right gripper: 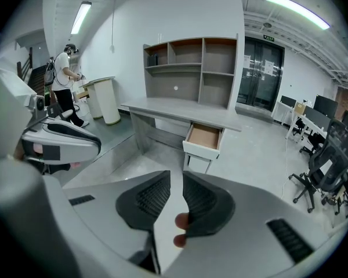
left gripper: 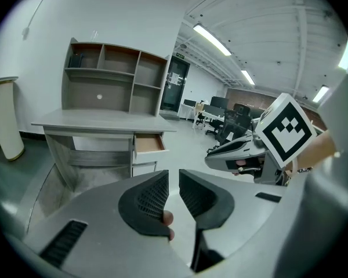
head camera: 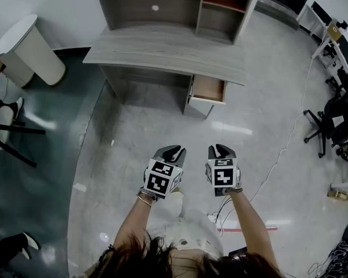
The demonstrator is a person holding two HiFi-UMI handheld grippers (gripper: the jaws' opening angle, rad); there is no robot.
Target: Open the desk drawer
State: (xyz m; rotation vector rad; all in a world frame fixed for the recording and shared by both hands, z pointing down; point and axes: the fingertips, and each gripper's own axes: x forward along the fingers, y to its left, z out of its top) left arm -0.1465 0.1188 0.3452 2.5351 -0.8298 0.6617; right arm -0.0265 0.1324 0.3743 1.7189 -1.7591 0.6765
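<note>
A grey desk [head camera: 162, 51] stands against the far wall, well away from both grippers. Its top drawer [head camera: 209, 89] at the right end is pulled out and shows a bare wooden inside; it also appears as the drawer [left gripper: 149, 144] in the left gripper view and the drawer [right gripper: 203, 136] in the right gripper view. My left gripper [head camera: 173, 150] and right gripper [head camera: 220, 149] hover side by side over the floor, pointing toward the desk. The left gripper [left gripper: 174, 190] and the right gripper [right gripper: 176, 193] each show a narrow gap between the pads, with nothing held.
A shelf hutch [head camera: 174, 4] sits on the desk. A white rounded cabinet [head camera: 32, 51] stands far left, a black chair [head camera: 6, 132] at the left edge, office chairs [head camera: 336, 120] at the right. A white cable [head camera: 284, 149] trails over the floor. A person [right gripper: 62, 68] stands far left.
</note>
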